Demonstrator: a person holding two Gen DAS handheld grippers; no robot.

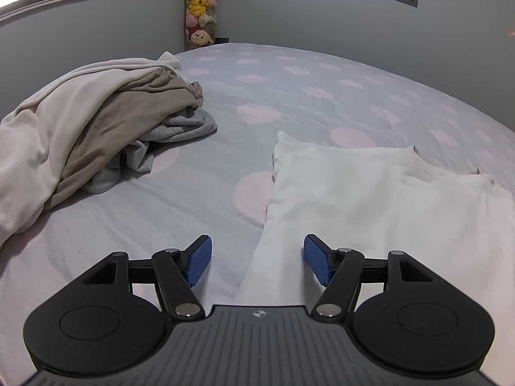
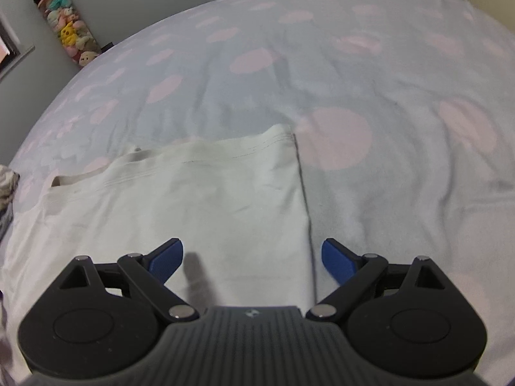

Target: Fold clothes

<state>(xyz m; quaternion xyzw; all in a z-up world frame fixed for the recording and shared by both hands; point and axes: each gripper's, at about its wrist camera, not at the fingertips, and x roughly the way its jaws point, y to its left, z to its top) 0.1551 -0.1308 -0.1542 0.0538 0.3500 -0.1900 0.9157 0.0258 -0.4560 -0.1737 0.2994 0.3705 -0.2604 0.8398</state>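
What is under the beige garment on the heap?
Under the beige garment a grey knit piece and a pale grey one stick out; anything deeper in the heap is covered.

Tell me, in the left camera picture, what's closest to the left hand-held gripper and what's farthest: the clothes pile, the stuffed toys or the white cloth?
1. White cloth, just ahead, right.
2. Clothes pile, farther, left.
3. Stuffed toys, far corner.

- I see a matt white cloth garment (image 1: 370, 199), smooth.
- The bedsheet (image 2: 386, 193) looks soft, matt, slightly creased cloth.
- Gripper pads (image 1: 200, 265) look ribbed blue plastic.
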